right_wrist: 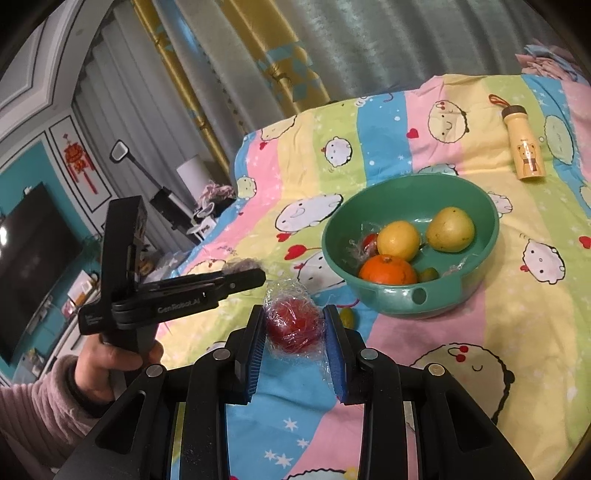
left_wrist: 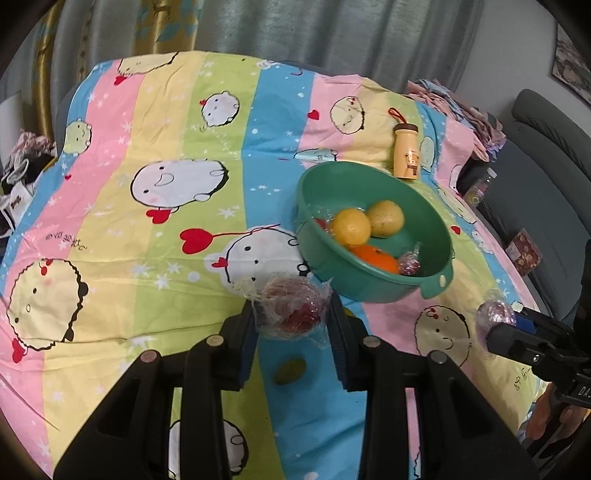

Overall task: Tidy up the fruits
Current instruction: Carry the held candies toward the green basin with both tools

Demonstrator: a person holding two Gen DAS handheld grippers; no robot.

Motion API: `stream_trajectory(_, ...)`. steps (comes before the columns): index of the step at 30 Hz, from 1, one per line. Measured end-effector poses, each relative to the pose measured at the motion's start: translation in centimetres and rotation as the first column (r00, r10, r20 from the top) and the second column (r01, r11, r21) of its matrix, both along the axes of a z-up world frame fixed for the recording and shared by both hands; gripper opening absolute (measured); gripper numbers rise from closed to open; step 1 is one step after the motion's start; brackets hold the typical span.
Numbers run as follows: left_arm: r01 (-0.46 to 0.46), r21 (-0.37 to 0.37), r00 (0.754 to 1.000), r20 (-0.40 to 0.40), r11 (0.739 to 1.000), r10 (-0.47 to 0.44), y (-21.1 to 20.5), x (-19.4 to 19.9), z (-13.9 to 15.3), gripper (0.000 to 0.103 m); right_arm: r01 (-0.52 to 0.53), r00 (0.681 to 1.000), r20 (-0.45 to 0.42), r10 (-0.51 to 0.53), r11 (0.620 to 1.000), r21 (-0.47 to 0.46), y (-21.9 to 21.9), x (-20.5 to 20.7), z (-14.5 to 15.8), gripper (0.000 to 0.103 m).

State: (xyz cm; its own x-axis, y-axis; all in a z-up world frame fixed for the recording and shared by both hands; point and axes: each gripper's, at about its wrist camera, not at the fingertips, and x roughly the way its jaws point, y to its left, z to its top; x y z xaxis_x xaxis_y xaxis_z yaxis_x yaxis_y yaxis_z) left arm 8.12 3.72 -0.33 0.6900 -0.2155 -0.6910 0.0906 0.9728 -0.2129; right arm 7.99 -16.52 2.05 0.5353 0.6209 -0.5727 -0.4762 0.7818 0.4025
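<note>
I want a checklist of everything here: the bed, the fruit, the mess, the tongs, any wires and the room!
Surface: striped cartoon sheet, a bit wrinkled.
Job's things: green bowl holds a lemon, a pear, an orange, a small green fruit and wrapped fruit. One green fruit lies on the sheet.
Clutter: yellow bottle lying behind the bowl.
Grippers: left tongs shut on a wrapped red fruit; right tongs shut on another wrapped red fruit.
Cables: nothing seen.
Surroundings: curtains, TV, grey chair, clothes piles at the edges.
</note>
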Motion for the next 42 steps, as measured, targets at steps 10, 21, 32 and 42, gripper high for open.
stream_trajectory(10, 0.045, 0.044, 0.998, 0.033, 0.998, -0.046, -2.8, -0.2, 1.9, 0.035, 0.025, 0.999, 0.024, -0.026, 0.999, 0.024, -1.7, -0.7, 0.8, 0.033)
stream_trajectory(21, 0.096, 0.092, 0.994, 0.049, 0.991, -0.101, -5.8, 0.4, 2.7, 0.035, 0.063, 0.997, 0.051, -0.065, 0.997, 0.036, -3.8, -0.3, 1.4, 0.033)
stream_trajectory(32, 0.123, 0.106, 0.991, 0.032, 0.987, -0.127, -7.7, 1.9, 2.4, 0.035, 0.093, 0.993, 0.066, -0.094, 0.995, 0.021, -5.6, 1.2, 1.7, 0.033)
stream_trajectory(42, 0.131, 0.109, 0.991, 0.016, 0.985, -0.134, -8.5, 4.4, 2.0, 0.035, 0.11, 0.993, 0.048, -0.109, 0.994, -0.011, -5.9, 4.6, 1.2, 0.033)
